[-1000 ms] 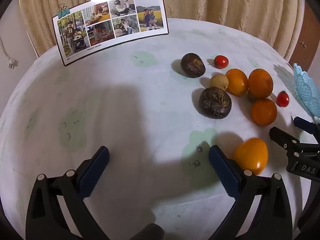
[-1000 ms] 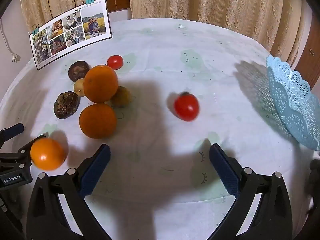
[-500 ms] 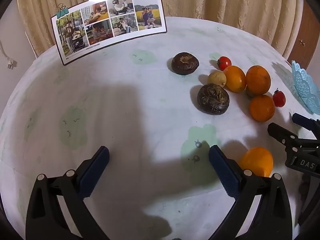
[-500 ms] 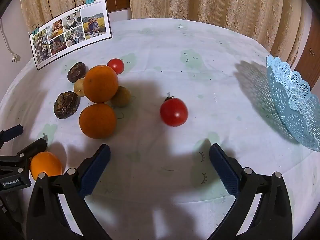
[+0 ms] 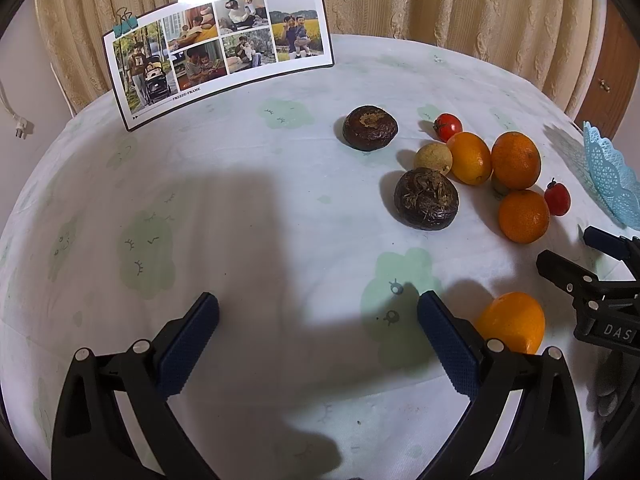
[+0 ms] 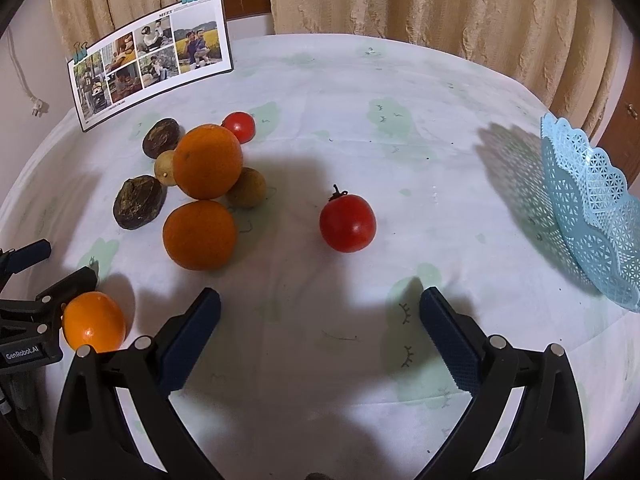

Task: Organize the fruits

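A pile of fruit lies on the round table: oranges (image 6: 208, 162), two dark wrinkled fruits (image 5: 426, 199), small tan fruits (image 5: 433, 158) and a small tomato (image 5: 448, 126). A lone red tomato (image 6: 347, 223) lies ahead of my right gripper (image 6: 320, 324), which is open and empty. A lone orange (image 5: 512, 322) lies just right of my left gripper (image 5: 318, 332), also open and empty; the orange also shows in the right wrist view (image 6: 94, 322). A light-blue lattice basket (image 6: 592, 216) stands at the table's right edge.
A photo card (image 5: 218, 52) with binder clips stands at the back left of the table. Curtains hang behind. The white cloth (image 5: 240, 200) with green prints covers the table. The right gripper's fingers (image 5: 592, 280) show at the left wrist view's right edge.
Both grippers have drawn back toward me. The lone orange now lies nearer the left gripper's right finger. The lone tomato has rolled a little to the left and nearer the right gripper.
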### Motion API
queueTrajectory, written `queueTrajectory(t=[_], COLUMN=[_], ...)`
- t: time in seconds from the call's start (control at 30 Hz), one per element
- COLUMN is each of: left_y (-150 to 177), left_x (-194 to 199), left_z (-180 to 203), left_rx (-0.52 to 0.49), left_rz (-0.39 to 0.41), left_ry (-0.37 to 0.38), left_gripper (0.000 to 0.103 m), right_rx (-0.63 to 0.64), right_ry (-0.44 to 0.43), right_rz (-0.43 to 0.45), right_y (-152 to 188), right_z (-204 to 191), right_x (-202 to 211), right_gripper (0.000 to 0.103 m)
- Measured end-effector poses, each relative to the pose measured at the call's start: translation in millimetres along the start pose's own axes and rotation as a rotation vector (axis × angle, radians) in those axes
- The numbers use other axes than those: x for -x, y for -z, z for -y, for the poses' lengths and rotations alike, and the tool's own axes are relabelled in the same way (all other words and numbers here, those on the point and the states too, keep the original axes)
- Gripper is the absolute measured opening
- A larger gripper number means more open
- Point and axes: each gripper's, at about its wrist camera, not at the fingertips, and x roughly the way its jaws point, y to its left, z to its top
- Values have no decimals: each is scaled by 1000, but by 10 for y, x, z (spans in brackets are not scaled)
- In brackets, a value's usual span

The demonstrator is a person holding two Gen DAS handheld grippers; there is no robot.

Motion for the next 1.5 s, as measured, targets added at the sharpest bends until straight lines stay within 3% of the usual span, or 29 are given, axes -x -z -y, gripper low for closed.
queueTrajectory(t=[0.6, 0.83, 1.5], left_y=[-20, -34, -99], left_x=[86, 109, 383], left_z=[-69, -62, 322], left_rx=[40, 37, -46], left_rz=[46, 60, 122], left_ry=[-13, -23, -9], left_gripper=[98, 98, 98], right_rx=[-15, -98, -168], right_ry=[-28, -73, -57], right_rz=[10, 61, 199], right_y=[17, 57, 76], right_z=[19, 143, 367], right_x=[24, 146, 405], right_gripper=[101, 101, 101])
